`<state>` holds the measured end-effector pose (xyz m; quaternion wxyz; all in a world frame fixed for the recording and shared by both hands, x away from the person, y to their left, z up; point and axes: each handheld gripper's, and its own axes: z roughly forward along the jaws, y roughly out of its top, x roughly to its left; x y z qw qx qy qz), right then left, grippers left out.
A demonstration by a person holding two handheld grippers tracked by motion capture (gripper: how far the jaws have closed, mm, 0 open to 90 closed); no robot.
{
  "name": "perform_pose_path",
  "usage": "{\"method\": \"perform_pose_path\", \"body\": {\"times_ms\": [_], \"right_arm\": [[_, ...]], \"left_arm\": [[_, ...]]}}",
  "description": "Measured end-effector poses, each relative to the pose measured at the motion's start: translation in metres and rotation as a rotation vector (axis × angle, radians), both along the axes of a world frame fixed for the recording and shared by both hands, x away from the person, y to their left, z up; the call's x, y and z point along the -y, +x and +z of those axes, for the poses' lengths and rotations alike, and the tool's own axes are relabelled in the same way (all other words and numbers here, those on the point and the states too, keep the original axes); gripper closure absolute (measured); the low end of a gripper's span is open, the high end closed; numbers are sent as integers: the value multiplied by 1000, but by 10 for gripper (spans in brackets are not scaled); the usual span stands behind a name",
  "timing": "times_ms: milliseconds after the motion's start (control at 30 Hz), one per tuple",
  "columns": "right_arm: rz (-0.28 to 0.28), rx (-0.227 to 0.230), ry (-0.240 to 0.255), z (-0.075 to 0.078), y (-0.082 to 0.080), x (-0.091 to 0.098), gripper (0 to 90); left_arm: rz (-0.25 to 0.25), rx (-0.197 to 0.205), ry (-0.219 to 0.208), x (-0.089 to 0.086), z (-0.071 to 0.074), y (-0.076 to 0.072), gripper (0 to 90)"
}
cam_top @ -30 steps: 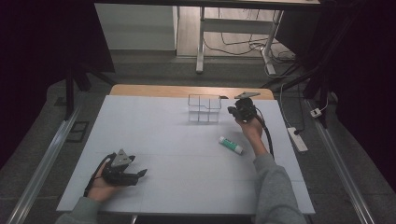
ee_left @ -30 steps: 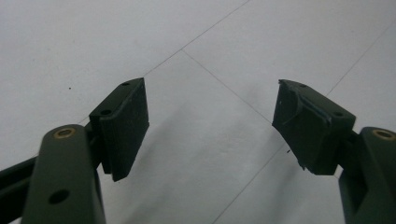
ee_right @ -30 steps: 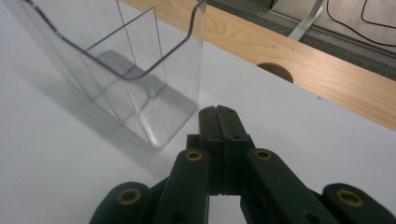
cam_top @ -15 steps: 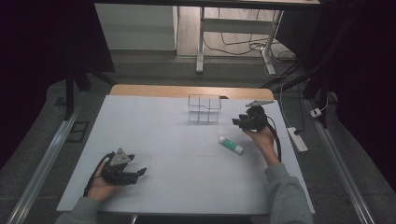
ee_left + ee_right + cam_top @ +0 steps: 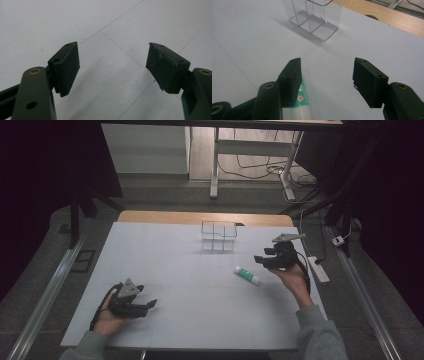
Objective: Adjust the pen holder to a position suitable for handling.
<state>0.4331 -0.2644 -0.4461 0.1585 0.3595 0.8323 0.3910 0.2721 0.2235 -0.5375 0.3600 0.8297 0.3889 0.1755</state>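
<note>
Tube (image 5: 247,275) flat on white table (image 5: 165,265), long axis diagonal, green end toward clear organizer (image 5: 218,236). Right gripper (image 5: 261,259) wide, just beside tube. Left gripper (image 5: 149,306) wide, empty. Dim room, cables on floor.

The white table top (image 5: 190,270) lay bare across the left and centre of the frame. A clear divided box (image 5: 218,236) stood at upper centre, and a white-and-green tube (image 5: 247,275) lay right of centre, just beside the right gripper (image 5: 260,259), whose jaws stood apart.
</note>
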Motion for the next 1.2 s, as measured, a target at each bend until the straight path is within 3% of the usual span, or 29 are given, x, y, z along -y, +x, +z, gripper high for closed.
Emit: {"method": "perform_pose_path", "body": {"times_ms": [167, 267, 400, 667, 1200], "right_arm": [[12, 3, 18, -1, -12, 3, 383], [25, -9, -17, -4, -17, 2, 375], [29, -23, -18, -7, -20, 3, 377], [45, -51, -69, -13, -24, 2, 369], [115, -110, -159, -23, -24, -15, 354]], "left_arm": [[4, 0, -4, 0, -1, 1, 266], [5, 0, -2, 0, 0, 1, 267], [1, 3, 1, 2, 0, 1, 267], [-1, 5, 2, 2, 0, 1, 267], [-7, 4, 19, 2, -1, 2, 266]]}}
